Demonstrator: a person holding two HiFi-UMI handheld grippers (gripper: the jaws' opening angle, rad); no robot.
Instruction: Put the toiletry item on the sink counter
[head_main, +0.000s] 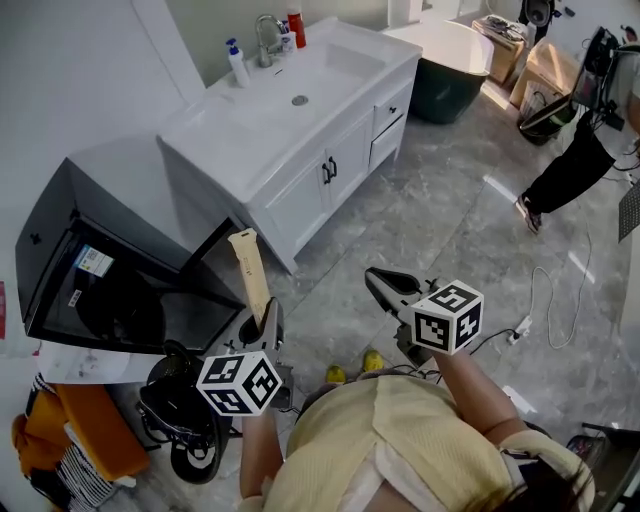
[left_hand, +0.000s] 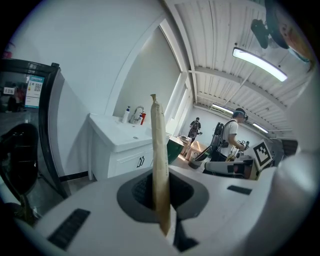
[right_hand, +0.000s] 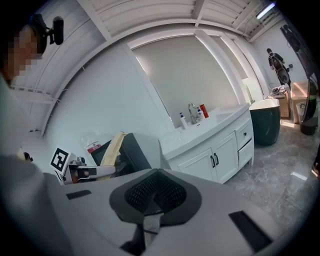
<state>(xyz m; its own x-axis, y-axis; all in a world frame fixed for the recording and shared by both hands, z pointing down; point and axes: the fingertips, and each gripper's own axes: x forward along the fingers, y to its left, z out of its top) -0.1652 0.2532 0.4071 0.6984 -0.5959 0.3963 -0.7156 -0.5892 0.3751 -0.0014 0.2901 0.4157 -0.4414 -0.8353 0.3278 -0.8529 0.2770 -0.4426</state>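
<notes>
Left gripper (head_main: 264, 322) clamped on the flat beige toiletry pack (left_hand: 159, 160), lower end buried between the jaws, print unreadable. Right gripper (right_hand: 154, 196) beside it, jaws together on nothing. Black cabinet (head_main: 90, 285) just left. Pack's long axis upright, top tilting toward the white sink counter (head_main: 240, 125), well apart; there, faucet (head_main: 266, 40), pump bottle (head_main: 238, 63), red bottle (head_main: 296, 27).

The lower end of the flat tan toiletry item (left_hand: 159, 170) is hidden between the closed jaws of the left gripper (head_main: 264, 322). The bottles (head_main: 238, 63) beside the faucet (head_main: 266, 38) on the sink counter (head_main: 250, 130) are too small to identify. A person (head_main: 575, 165) across the room is cut off by the head view's right edge.
</notes>
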